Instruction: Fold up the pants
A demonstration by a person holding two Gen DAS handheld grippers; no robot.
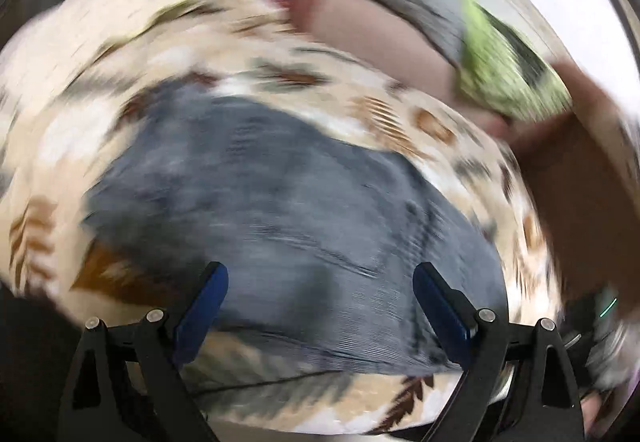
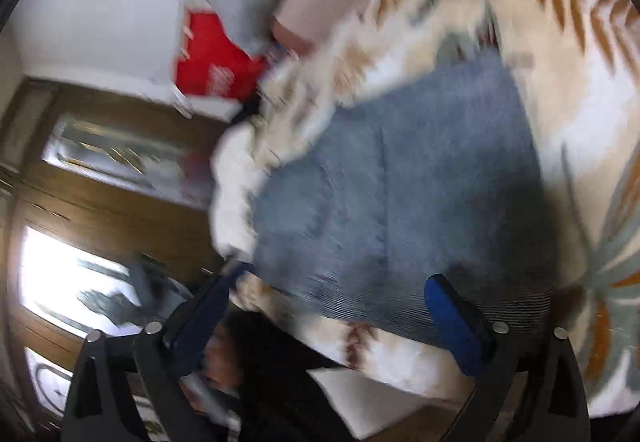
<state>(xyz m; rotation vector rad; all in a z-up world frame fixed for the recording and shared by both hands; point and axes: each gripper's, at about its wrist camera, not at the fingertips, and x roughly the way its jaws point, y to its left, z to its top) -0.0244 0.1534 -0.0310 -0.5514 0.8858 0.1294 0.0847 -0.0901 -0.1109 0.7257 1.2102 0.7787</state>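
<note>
pants (image 1: 280,210): blue-grey, lying flat on the leaf-patterned bed cover (image 1: 120,54), just ahead of and below both my tools | left tool (image 1: 320,282): jaws spread wide, nothing between them | right tool (image 2: 332,290): jaws wide apart, gripping nothing | both views blurred

Motion blur smears both wrist views, so the seams and folds of the blue-grey pants (image 1: 280,210) cannot be read, nor the leaf print of the bedspread (image 1: 100,54) beneath them. The lime-green thing (image 1: 504,70) at the right of the left wrist view is too streaked to name. The red object (image 2: 212,58) is partly hidden behind grey cloth.
</note>
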